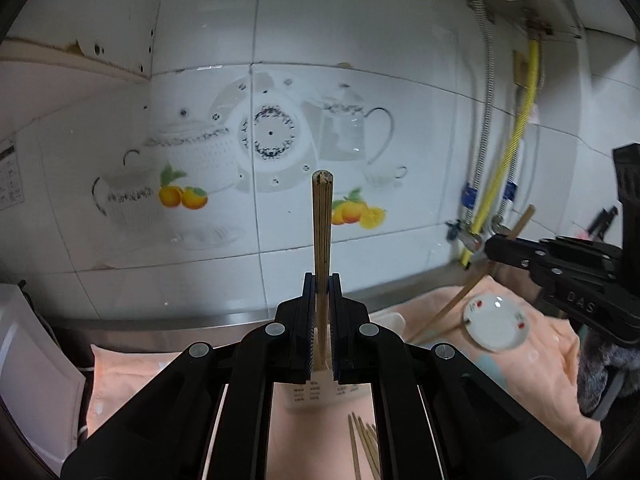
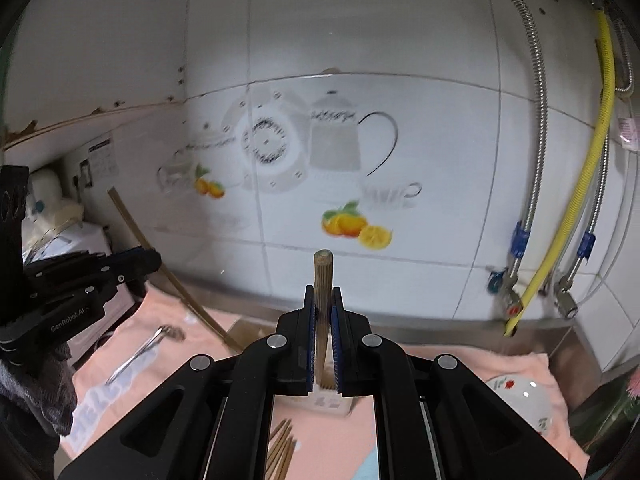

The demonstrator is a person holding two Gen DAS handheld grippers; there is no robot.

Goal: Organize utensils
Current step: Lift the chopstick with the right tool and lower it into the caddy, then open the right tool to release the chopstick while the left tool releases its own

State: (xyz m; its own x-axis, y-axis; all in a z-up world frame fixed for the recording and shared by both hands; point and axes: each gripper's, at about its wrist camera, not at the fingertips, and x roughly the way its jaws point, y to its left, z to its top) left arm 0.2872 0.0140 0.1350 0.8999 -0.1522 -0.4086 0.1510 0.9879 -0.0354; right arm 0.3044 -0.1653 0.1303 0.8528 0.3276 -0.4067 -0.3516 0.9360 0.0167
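Observation:
My left gripper [image 1: 322, 280] is shut on a wooden chopstick [image 1: 322, 224] that points up from between its jaws. My right gripper [image 2: 323, 292] is shut on another wooden chopstick [image 2: 323, 280]. Each gripper also shows in the other's view: the right one [image 1: 496, 246] with its chopstick [image 1: 464, 292], the left one [image 2: 154, 258] with its chopstick [image 2: 168, 264]. Both are held above a white holder box [image 2: 332, 398], also in the left wrist view [image 1: 320, 396]. Several loose chopsticks [image 1: 364, 444] lie on the peach towel [image 1: 532, 364] below, also seen from the right wrist [image 2: 282, 452].
A small white saucer [image 1: 496, 320] with red flowers lies on the towel at the right; it also shows in the right wrist view [image 2: 524, 400]. A metal utensil [image 2: 140, 354] lies on the towel at the left. Tiled wall behind; yellow hose [image 2: 580, 184] and pipes at the right.

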